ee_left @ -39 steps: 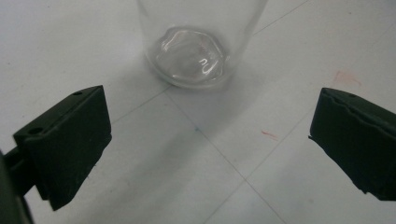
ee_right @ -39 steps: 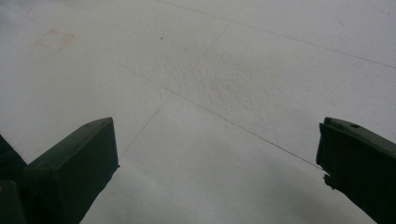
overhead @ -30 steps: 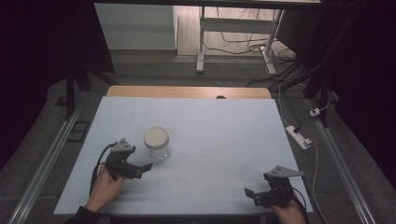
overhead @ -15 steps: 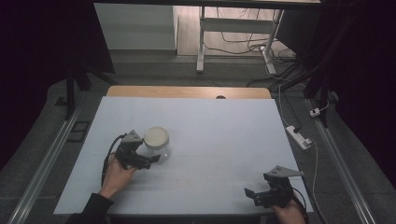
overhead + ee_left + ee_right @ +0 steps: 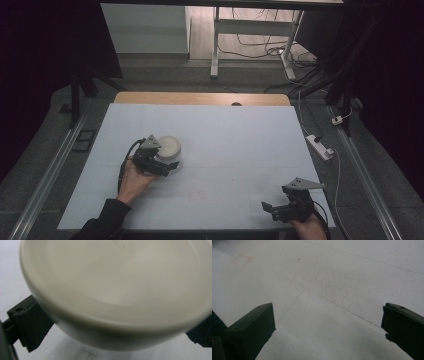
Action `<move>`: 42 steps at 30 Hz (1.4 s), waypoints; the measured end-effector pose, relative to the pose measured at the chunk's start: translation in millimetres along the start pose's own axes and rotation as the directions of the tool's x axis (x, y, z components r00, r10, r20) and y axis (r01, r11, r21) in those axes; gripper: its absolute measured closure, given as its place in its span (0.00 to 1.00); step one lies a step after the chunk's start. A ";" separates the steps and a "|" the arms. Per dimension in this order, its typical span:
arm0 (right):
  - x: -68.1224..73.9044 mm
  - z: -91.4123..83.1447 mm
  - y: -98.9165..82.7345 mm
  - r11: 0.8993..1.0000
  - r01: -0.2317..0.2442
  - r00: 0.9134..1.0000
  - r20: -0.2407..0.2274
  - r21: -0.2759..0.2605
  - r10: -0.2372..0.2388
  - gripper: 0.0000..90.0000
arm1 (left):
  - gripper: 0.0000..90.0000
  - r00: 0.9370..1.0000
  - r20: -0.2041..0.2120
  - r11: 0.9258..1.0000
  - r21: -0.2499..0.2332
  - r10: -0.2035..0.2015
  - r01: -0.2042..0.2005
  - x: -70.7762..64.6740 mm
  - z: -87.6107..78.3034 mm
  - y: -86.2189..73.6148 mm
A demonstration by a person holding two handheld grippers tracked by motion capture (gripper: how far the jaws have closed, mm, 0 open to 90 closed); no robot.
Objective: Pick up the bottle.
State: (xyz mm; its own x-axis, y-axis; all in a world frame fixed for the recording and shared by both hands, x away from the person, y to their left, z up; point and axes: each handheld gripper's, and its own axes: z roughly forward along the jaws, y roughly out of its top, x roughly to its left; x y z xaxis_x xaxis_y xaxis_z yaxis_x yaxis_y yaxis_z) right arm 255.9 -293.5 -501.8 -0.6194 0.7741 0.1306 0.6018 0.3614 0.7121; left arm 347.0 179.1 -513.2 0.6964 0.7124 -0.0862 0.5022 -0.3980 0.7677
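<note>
A cream lid (image 5: 168, 146) is showing beside the black left gripper (image 5: 167, 165); the white table (image 5: 235, 150) is bearing a faint reddish stain (image 5: 241, 259).

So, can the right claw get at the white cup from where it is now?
Probably yes. The right claw stands open, with bare table between it and the white cup. The left claw already straddles the cup, though.

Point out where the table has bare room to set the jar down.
Bare table runs from the jar across the middle to the right edge, and back to the wooden strip. The right gripper takes the near right corner; the left gripper crowds the jar.
</note>
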 end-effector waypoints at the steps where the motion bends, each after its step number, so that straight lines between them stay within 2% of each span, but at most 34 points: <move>1: 0.0 0.0 0.0 1.000 0.000 1.000 0.000 0.000 0.000 0.00 | 0.00 1.000 0.000 1.000 -0.003 -0.002 0.002 0.2 -0.1 0.2; 6: 0.1 0.1 0.1 1.000 -0.001 1.000 -0.001 0.001 0.001 0.00 | 0.06 1.000 -0.007 1.000 -0.017 0.011 -0.011 1.1 0.0 0.8; 10: 0.1 0.0 0.1 1.000 0.000 1.000 0.000 0.001 0.000 0.00 | 0.07 0.999 -0.024 0.999 -0.013 0.030 -0.030 -0.5 1.5 1.3; 16: 0.2 0.0 0.0 1.000 0.001 1.000 0.000 0.001 -0.001 0.00 | 0.08 0.999 -0.030 0.999 -0.021 0.037 -0.038 -1.0 1.8 0.5; 20: 0.2 0.0 0.1 1.000 0.001 1.000 -0.001 0.001 -0.001 0.00 | 0.08 0.999 -0.031 0.999 -0.026 0.038 -0.039 -1.1 1.9 -0.1; 31: 0.2 -0.1 -0.1 1.000 0.004 1.000 0.000 -0.001 -0.004 0.00 | 0.08 0.999 -0.044 1.000 -0.002 0.025 -0.026 -3.2 1.1 3.1; 42: 0.2 -0.2 -0.1 1.000 0.003 1.000 -0.001 -0.002 -0.003 0.00 | 0.08 0.999 -0.025 0.999 -0.018 0.040 -0.041 -8.1 -7.6 10.7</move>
State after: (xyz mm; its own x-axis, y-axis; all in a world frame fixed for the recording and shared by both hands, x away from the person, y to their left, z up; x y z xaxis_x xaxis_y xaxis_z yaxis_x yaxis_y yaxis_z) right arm 255.6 -293.4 -501.7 -0.6214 0.7728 0.1291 0.5994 0.3627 0.7136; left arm 342.8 173.5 -499.4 0.7029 0.7102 -0.0393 0.4641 -0.4160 0.7820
